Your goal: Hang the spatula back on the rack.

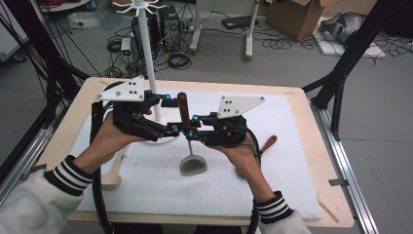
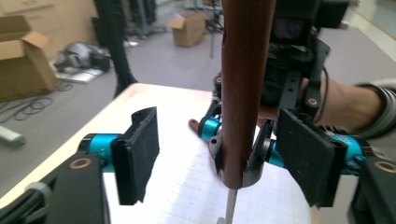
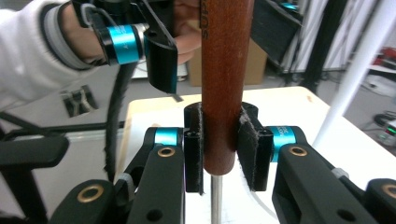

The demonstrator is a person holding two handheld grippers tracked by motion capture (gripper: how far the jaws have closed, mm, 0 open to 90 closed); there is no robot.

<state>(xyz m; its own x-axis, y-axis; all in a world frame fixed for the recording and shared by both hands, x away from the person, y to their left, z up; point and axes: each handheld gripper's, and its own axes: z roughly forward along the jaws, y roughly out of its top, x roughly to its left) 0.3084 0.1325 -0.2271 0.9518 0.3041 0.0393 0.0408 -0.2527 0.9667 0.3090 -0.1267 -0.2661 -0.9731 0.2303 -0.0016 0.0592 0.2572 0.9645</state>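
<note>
A utensil with a brown wooden handle, a thin metal shaft and a grey head stands upright over the white grid mat. My right gripper is shut on the lower end of the handle, with both pads pressed against the wood. My left gripper stands open. Its pads sit well clear on either side of the same handle, just above the right gripper's grip. In the left gripper view the right gripper's jaws show behind the handle.
A white stand with a tall pole and hooks at the top rises just behind my left gripper. A pale wooden spoon lies at the mat's left edge. A second brown-handled utensil lies to the right of my right hand.
</note>
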